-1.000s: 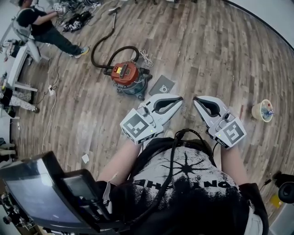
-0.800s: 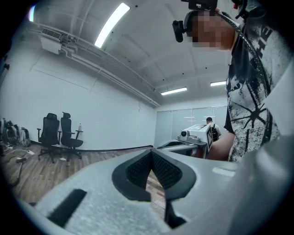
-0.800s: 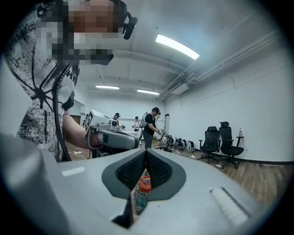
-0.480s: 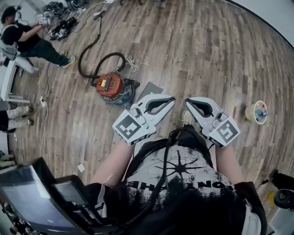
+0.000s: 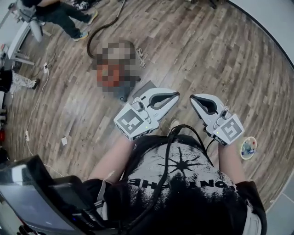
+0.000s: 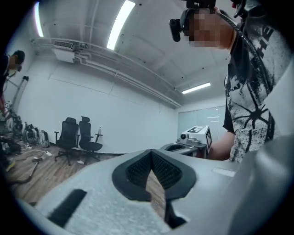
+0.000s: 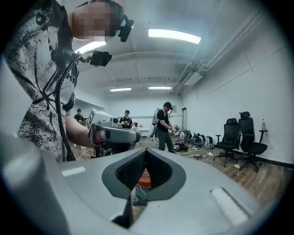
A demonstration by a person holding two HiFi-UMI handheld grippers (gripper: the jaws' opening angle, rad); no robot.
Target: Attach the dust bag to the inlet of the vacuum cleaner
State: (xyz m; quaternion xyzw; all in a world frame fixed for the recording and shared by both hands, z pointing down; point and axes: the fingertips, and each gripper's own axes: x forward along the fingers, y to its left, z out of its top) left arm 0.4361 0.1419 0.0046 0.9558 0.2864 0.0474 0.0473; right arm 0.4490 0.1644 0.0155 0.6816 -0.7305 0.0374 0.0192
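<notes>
The vacuum cleaner (image 5: pixel 115 75), an orange-topped canister, stands on the wood floor up and left of both grippers, mostly under a blur patch. It also shows small through the gap under the right gripper's jaws (image 7: pixel 142 180). A flat grey dust bag (image 5: pixel 147 86) lies on the floor beside it, partly hidden by the left gripper. My left gripper (image 5: pixel 178 95) and right gripper (image 5: pixel 192 97) are held side by side in front of the person's chest. Both are shut and hold nothing. Their ribbed pads meet in the left gripper view (image 6: pixel 151 153) and the right gripper view (image 7: pixel 145 151).
The black hose (image 5: pixel 98 33) curves away from the vacuum, with a coiled cord (image 5: pixel 140 57) beside it. A person (image 5: pixel 64 11) stands at the upper left. A round container (image 5: pixel 248 148) sits on the floor by the right gripper. Office chairs (image 6: pixel 76 137) line the wall.
The floor has slid through the head view as the wearer moves. The round container has come from the right edge to just beside the right gripper. Both grippers stay shut, side by side.
</notes>
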